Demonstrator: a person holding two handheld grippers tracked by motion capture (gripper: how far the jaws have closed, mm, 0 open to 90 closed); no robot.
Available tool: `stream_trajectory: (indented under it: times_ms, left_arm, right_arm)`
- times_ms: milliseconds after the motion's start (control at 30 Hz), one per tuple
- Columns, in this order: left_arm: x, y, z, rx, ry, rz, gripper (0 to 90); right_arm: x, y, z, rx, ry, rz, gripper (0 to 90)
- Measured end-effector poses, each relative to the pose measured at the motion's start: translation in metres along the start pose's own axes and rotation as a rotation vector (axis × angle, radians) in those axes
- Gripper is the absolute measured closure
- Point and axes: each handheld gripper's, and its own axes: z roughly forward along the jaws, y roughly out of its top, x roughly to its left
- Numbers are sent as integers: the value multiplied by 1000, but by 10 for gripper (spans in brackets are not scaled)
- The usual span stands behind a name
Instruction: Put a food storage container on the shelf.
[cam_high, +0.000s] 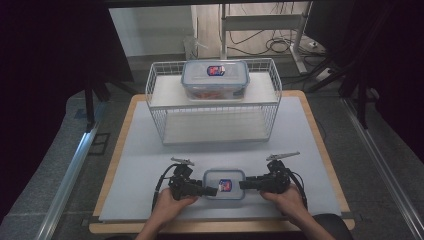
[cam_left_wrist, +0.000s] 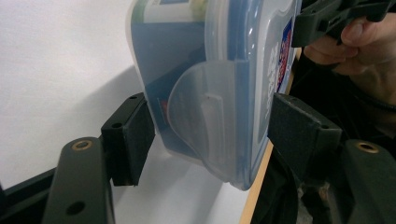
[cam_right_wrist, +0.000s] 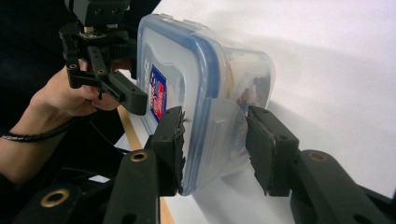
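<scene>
Jaws of the left gripper (cam_high: 212, 190) stand apart from the box (cam_high: 224, 183) at the table's (cam_high: 150, 150) near edge, while the right gripper (cam_high: 243, 184) apparently clamps its end latch: rigid, slick plastic, best gripped at both ends.

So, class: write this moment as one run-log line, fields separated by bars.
left gripper: open around container end | right gripper: shut on small container | wire basket: holds large container

The small rectangular clear plastic container with blue-rimmed lid (cam_high: 224, 183) looks glossy and smooth. The white wire metal basket (cam_high: 214, 127) is thin-barred. The pale matt worktop (cam_high: 300, 145) has a wooden edge.
</scene>
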Motion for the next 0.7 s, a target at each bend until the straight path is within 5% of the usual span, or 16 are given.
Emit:
stream_trajectory:
  times_ms: [100,433,700]
  left_arm:
    - [3,-2,-2,-15,-25,-26,332]
    - [3,-7,-11,-46,-3,-27,353]
    - [2,-10,-22,-94,4,-26,487]
  right_arm:
    - [0,0,1,2,2,-6,579]
    - [0,0,3,6,15,-18,581]
    - [-2,1,3,5,23,-1,578]
